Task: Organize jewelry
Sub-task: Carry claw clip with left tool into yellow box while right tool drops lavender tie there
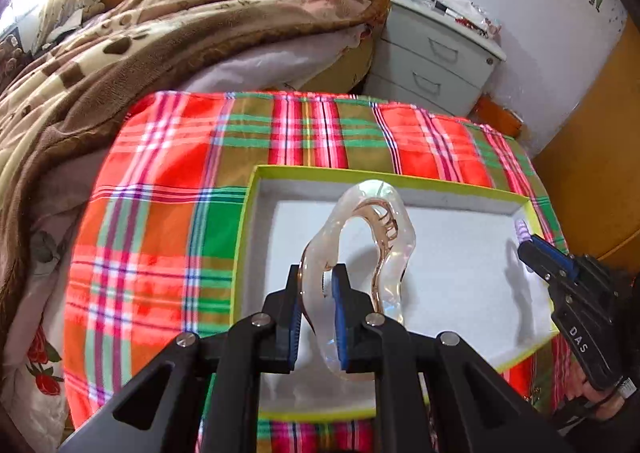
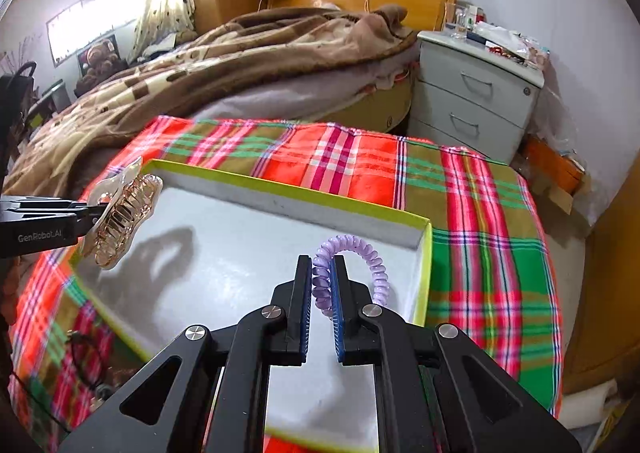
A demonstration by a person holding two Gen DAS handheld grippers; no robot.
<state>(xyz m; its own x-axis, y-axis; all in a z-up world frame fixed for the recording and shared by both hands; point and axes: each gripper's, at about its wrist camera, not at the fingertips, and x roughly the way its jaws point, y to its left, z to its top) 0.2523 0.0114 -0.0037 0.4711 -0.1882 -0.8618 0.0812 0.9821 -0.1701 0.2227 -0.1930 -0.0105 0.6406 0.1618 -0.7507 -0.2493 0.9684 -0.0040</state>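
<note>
The left gripper (image 1: 316, 273) has its blue pads pinching one handle of a clear, peach-tinted hair claw (image 1: 360, 237), so the jaws stand a little apart with the plastic clamped between them; the claw rises in an arch above the fingertips, its teeth showing near the top of the arch. In the right wrist view the same claw (image 2: 124, 209) hangs at the left edge of the box, its toothed side turned toward the camera, with the left gripper (image 2: 94, 213) reaching in from the left. The right gripper (image 2: 322, 273) has its jaws nearly pressed together on a lilac spiral hair tie (image 2: 348, 253), whose coil is squeezed between the pads while the rest loops up and over to the right of the fingers. From the left wrist view the right gripper (image 1: 524, 249) comes in at the right, with a bit of the tie (image 1: 521, 231) poking out past its tip, and part of a hand (image 1: 608, 401) shows on its grip at the lower right. Both grippers hang over a shallow box (image 1: 256, 189) with a white floor and a yellow-green rim, and their shadows fall on that floor. The box lies on a red, green and orange plaid cloth (image 1: 160, 173). Behind the cloth is a bed with a brown blanket (image 1: 160, 33), and to its right a grey nightstand (image 1: 436, 57) with two drawers against a white wall.
</note>
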